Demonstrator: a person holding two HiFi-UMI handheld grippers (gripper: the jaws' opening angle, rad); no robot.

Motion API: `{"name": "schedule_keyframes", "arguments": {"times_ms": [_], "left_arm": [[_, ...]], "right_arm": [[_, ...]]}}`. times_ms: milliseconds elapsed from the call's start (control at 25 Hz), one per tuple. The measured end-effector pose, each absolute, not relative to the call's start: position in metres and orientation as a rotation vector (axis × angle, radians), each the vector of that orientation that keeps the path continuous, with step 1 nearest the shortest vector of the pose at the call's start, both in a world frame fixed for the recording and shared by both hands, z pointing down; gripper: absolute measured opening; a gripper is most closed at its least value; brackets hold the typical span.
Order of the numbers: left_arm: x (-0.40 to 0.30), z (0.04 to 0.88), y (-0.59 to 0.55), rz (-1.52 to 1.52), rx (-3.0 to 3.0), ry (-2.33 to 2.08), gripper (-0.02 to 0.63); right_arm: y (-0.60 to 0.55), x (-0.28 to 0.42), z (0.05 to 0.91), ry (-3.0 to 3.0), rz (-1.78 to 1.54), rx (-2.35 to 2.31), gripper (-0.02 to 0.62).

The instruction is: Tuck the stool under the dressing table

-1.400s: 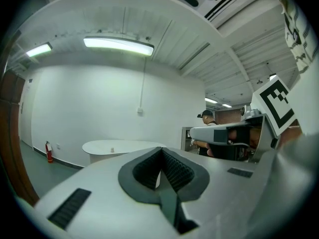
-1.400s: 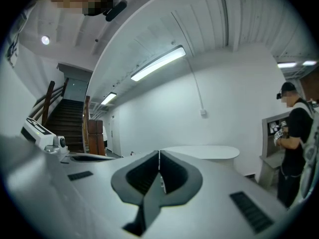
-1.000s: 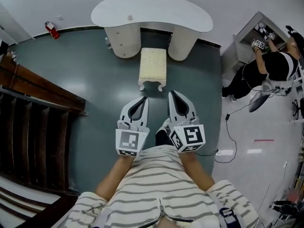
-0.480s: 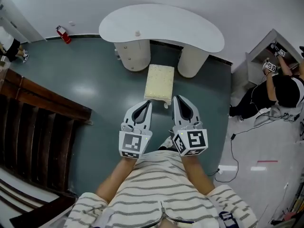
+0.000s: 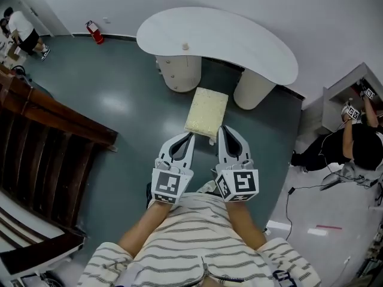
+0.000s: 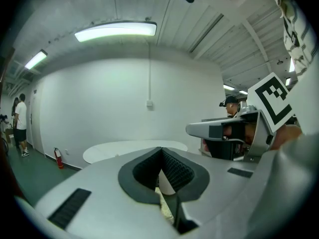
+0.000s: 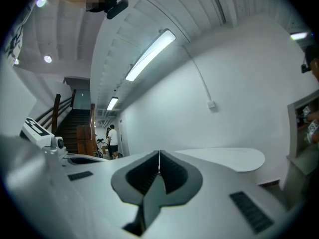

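While the left gripper [image 5: 189, 135] and right gripper [image 5: 220, 128] were both closed on nothing, the cream cushioned stool [image 5: 206, 112] stood on the glossy teal floor [image 5: 119, 100]; its far end met the pedestals [image 5: 179, 73] of the white kidney-shaped dressing table [image 5: 227, 37].

Bright ceiling tube lights [image 6: 115, 30], floor [image 5: 114, 103] glare, fisheye-bent edges (dark corners)

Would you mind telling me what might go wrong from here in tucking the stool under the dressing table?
The stool sits skewed to the gap under the dressing table, its far left corner near the left pedestal; pushed straight, it may catch there.
The left gripper and right gripper are shut and empty by its near edge; pushing with the tips could slip off or twist it further.
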State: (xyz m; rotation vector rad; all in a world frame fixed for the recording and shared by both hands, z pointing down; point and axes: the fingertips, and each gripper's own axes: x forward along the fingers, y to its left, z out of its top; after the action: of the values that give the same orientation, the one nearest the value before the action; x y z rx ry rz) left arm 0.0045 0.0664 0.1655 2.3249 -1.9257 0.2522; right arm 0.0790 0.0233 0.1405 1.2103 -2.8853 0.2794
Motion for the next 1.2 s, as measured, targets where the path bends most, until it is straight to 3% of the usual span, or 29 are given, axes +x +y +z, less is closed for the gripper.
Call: {"name": "schedule_keyframes", "arguments": {"times_ms": [520,1200], "left_arm": [[-0.065,0.211,0.026,0.253,2.329,-1.696,0.005],[-0.079,0.329,-0.048,0.385,2.203,-1.547,0.005]], "right_arm": [[-0.004,0.031,0.192,-2.666,0.419,1.383,0.014],[-0.067,0.009,0.315,-2.408,0.582,1.438,0.014]]}}
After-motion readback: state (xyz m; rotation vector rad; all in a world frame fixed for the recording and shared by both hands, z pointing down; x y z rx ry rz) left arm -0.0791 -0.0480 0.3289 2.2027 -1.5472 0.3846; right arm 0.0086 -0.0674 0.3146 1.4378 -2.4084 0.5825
